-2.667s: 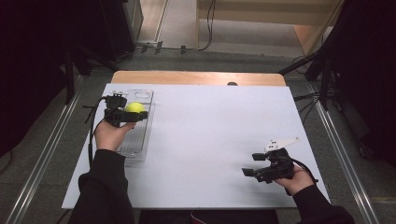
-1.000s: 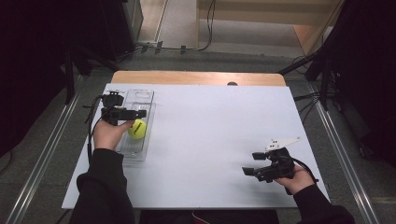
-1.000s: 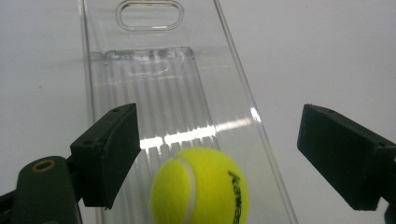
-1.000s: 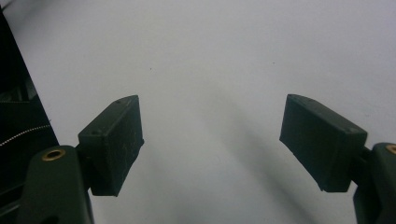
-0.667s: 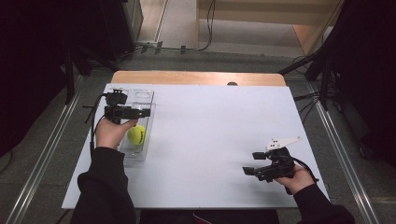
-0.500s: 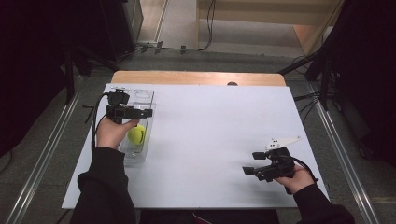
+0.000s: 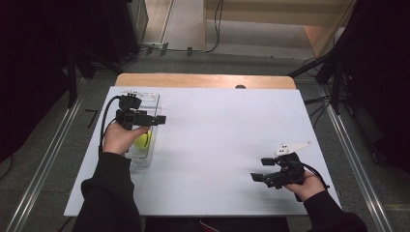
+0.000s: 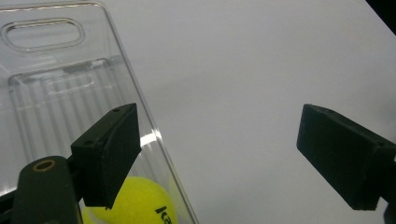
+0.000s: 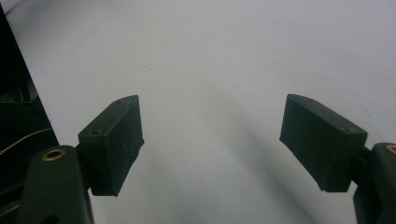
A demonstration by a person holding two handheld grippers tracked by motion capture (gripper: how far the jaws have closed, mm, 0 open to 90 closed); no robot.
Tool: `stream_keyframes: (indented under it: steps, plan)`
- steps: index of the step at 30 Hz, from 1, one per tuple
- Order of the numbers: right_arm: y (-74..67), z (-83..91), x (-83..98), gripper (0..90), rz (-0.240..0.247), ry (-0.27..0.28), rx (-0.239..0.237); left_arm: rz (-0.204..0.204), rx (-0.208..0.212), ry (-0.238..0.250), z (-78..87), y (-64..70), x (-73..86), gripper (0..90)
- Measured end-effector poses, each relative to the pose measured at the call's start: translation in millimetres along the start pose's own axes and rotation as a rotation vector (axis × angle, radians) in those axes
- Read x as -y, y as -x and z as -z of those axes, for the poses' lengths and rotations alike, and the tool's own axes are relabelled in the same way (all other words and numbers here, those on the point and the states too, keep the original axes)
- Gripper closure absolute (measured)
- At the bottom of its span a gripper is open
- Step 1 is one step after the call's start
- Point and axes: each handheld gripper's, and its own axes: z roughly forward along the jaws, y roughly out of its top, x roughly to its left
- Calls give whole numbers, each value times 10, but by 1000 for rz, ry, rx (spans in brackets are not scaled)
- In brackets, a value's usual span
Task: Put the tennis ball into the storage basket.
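Lifting clear is your step here, I judge: raise the left tongs (image 7: 155,119) straight up, jaws spread and empty, so neither clips the wall of the clear tray (image 8: 56,88). The yellow ball (image 8: 135,203) lies loose inside it, just beneath the tongs. Your right tongs (image 7: 257,177) rest released on the bench (image 7: 217,125), well apart.

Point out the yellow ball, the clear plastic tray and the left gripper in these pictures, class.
yellow ball (image 8: 135,203): left gripper view, its upper surface.
clear plastic tray (image 8: 44,33): left gripper view, the handle slot at its end.
left gripper (image 7: 159,119): high view, the gap between its open jaws.
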Motion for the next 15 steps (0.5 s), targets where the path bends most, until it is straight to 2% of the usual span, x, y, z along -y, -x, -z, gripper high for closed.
stream_keyframes:
  steps: [9, 12, 15]
  plan:
    - [-5, -8, 1, 193, 1, -4, -1, -43, 69, -11, -10, 102, 36, 144]
    - [-6, -17, 0, 193, 1, -5, -2, -66, 71, -28, -24, 136, 57, 145]
    - [-10, -21, 2, 192, 2, -6, -2, -71, 84, -37, -30, 165, 86, 145]
